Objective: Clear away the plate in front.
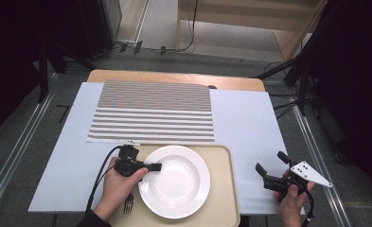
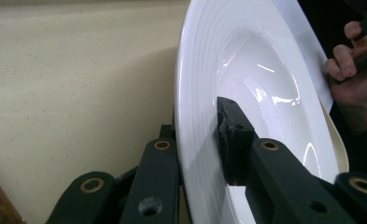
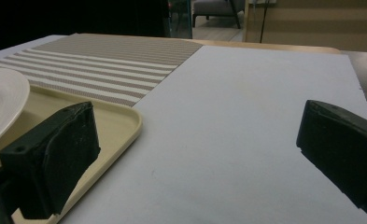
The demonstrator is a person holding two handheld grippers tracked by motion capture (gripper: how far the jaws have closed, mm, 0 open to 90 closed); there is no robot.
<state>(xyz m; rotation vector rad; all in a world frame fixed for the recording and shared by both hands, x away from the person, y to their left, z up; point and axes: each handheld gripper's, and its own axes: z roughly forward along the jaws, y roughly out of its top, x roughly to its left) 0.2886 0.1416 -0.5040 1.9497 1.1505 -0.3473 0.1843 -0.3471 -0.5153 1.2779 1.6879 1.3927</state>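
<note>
Table: white sheet, striped placemat [image 1: 150, 111], beige tray [image 1: 221, 189].
Left gripper [image 1: 148, 166]: jaws pinching white plate [image 1: 174, 182] rim.
Right gripper [image 1: 271, 168]: jaws spread, idle.
Progress: plate gripped, not yet lifted off the tray.

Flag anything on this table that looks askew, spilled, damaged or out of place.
Nothing is spilled or broken. The fork lies half hidden under the white plate on the beige tray; the left gripper pinches the plate's rim.
</note>
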